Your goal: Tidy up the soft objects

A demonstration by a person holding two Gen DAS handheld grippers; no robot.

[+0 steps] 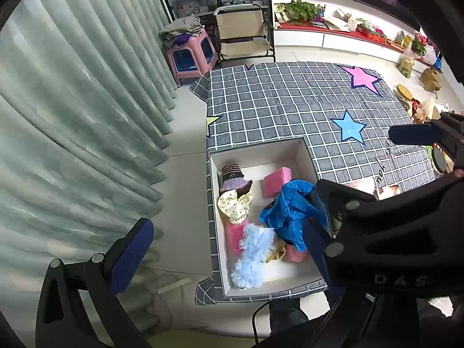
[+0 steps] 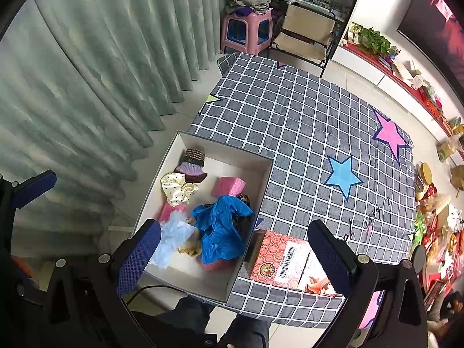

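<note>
White box [image 2: 262, 179] holds two pink sponges [image 2: 228, 186], one blue cloth [image 2: 220, 229].

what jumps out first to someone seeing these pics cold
The eye goes first to the white box at the table's near-left corner, where a crumpled bright blue cloth is heaped beside a pink sponge, a dotted cream scrunchie and a pale blue fluffy piece. Next comes the grey checked tablecloth with its pink star and blue star. A red patterned box lies just right of the white one.
</note>
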